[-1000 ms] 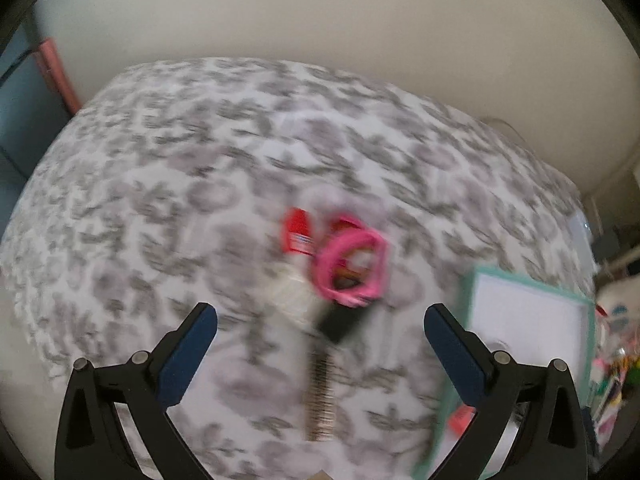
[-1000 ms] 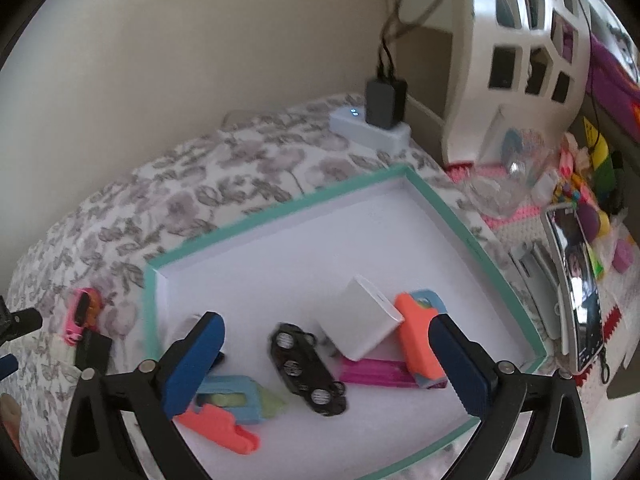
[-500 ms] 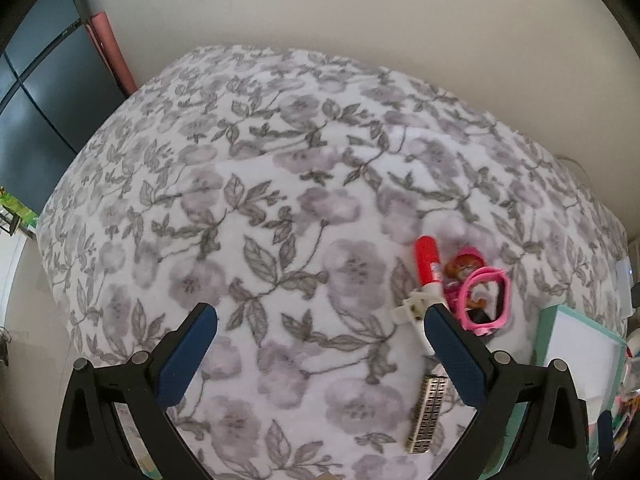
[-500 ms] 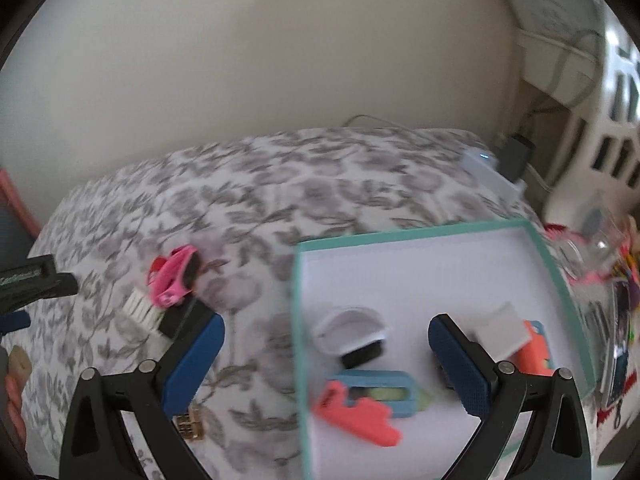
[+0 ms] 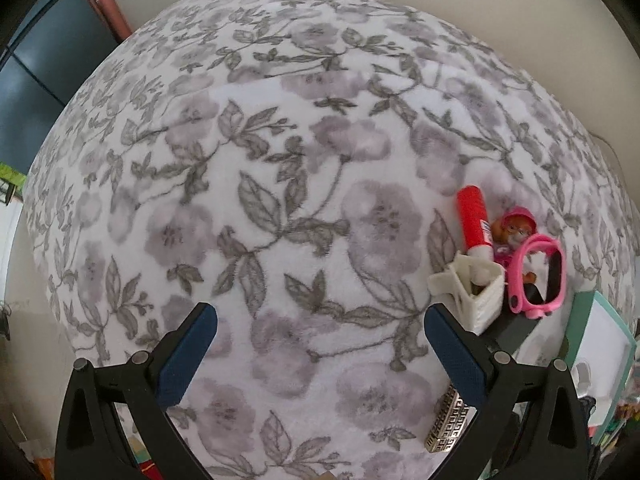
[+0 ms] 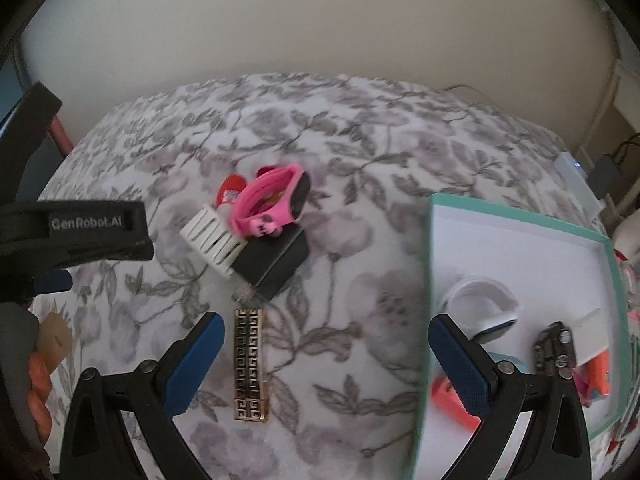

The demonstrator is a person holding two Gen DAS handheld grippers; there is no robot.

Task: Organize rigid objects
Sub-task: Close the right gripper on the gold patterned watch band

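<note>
Both sets of jaws are spread wide with nothing between them. Left wrist view first: the left gripper (image 5: 320, 356) hangs over a floral blanket (image 5: 280, 160) printed with grey leaves and pale purple flowers, and only bare fabric sits between its blue pads. Off to the right there's a little pile of stuff: a red tube (image 5: 474, 222) lying with its lower end poked into a white slotted holder (image 5: 474, 296), a small doll in a pink hat (image 5: 514, 228) just beside the tube, and a pink band (image 5: 538, 276) leaning against a black block (image 5: 516, 326). A gold patterned bar (image 5: 446, 426) lies right behind the right-hand finger, and the teal-rimmed tray (image 5: 582, 320) peeks in at the far right edge. Right wrist view: the right gripper (image 6: 324, 356) is over the same blanket, with the gold bar (image 6: 250, 364) lying flat just inside its left-hand finger. Further out, the black block (image 6: 272, 266), white holder (image 6: 212, 238) and pink band (image 6: 272, 202) are all touching in one clump. The tray (image 6: 430, 280) sits to the right, holding a white round case (image 6: 480, 308), a dark toy car (image 6: 554, 350) and some orange pieces (image 6: 452, 400), kinda blurry. The left gripper's black body (image 6: 76, 228) shows at the left edge.
</note>
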